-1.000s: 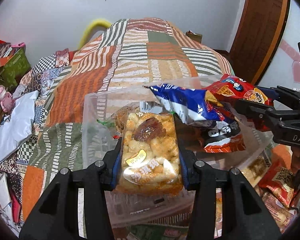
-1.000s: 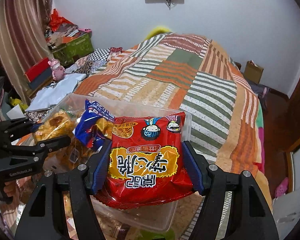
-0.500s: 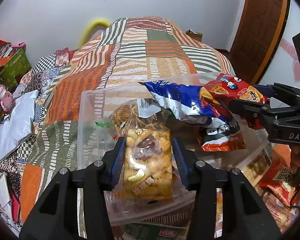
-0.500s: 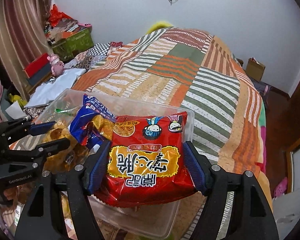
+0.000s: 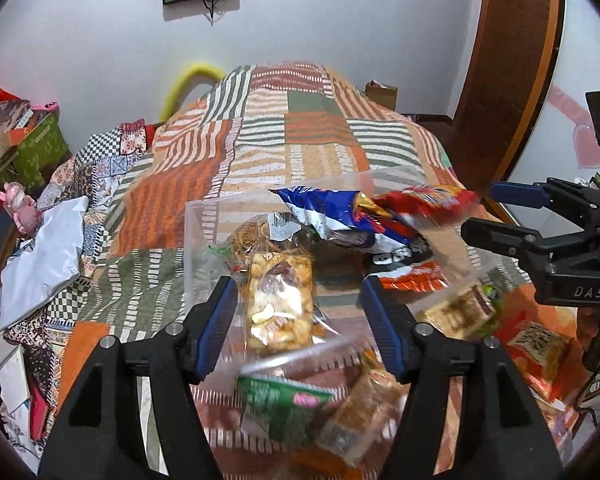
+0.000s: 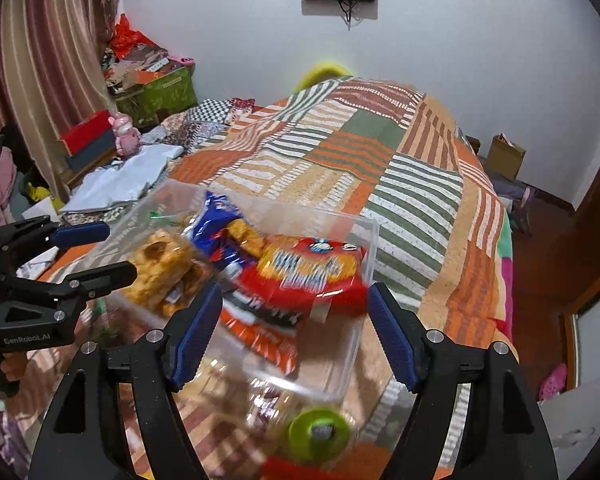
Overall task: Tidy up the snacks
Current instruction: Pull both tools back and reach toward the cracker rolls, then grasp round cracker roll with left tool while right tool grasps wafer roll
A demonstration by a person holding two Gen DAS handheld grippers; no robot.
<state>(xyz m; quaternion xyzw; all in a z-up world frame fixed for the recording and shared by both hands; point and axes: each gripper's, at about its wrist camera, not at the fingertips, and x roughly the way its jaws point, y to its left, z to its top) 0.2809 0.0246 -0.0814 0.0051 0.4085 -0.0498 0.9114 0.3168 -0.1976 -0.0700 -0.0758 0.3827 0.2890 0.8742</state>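
A clear plastic bin (image 5: 204, 232) (image 6: 370, 240) sits on the patchwork bed. In it lie a yellow puffed-snack pack (image 5: 278, 300) (image 6: 160, 268), a blue snack bag (image 5: 324, 208) (image 6: 216, 216) and a red snack bag (image 5: 420, 200) (image 6: 312, 276). My left gripper (image 5: 298, 316) is open just in front of the yellow pack, not touching it. My right gripper (image 6: 294, 320) is open, with the red bag lying free in the bin just beyond its fingertips. Each gripper shows at the edge of the other's view.
Several loose snack packs lie on the bed near the bin: a green pack (image 5: 280, 404), a brown pack (image 5: 458, 312), an orange pack (image 5: 538, 344) and a green round item (image 6: 320, 432). White cloth (image 5: 40, 256) lies left. A wooden door (image 5: 508, 60) stands right.
Both grippers opened and pulled back. The yellow pack dropped from the left gripper into the bin. The red bag dropped from the right gripper into the bin.
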